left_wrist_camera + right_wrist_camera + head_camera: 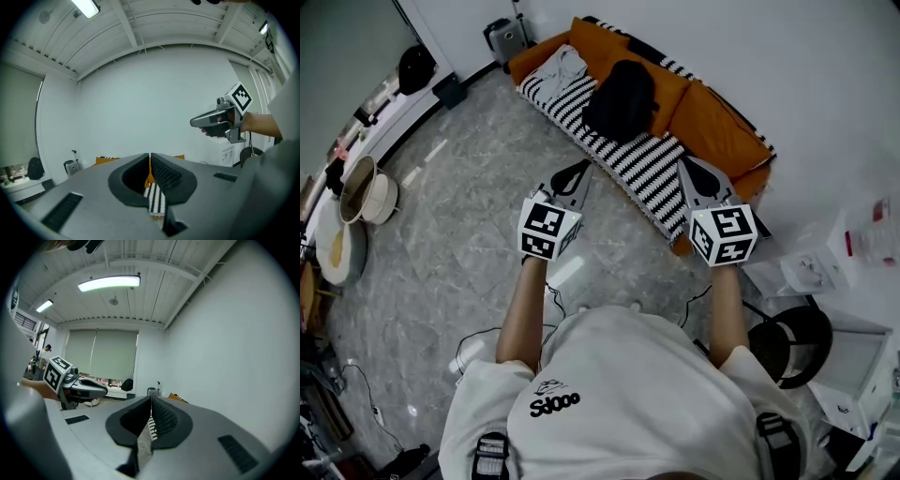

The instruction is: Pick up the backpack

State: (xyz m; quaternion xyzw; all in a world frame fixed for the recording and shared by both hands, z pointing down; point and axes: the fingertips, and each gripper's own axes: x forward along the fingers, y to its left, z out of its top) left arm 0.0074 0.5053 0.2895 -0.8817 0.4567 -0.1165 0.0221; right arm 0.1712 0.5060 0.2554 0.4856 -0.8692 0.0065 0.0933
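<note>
Head view: I see the black soft fabric backpack slumped on the black-and-white striped blanket, which covers the seat of the orange upholstered sofa. It is well ahead of both tools.
Left gripper: clenched on nothing. Its own view shows the jaws meeting tip to tip, with only a far-off sliver of sofa and blanket in the slit between them.
Right gripper: likewise clenched and empty, jaws together, held out level beside the left one and apart from it.
Step in hand: I judge this to be the approach, since neither tool has reached the sofa yet.
Doing it well: I would spread the jaws before arriving, not at the bag. I would aim for a top loop or shoulder strap rather than the slack body cloth, though from here I cannot make out where the loop sits.
Grip: I would close fully on the strap and use the second tool to steady the bag's side.
Lift: I would raise it straight up, so the blanket is not dragged off the seat.
Count, backpacks: one.
Count, grippers: two.
Count, sofas: one.
Count, striped blankets: one.
Count, small grey wheeled suitcases: one, standing by the sofa's far end.
</note>
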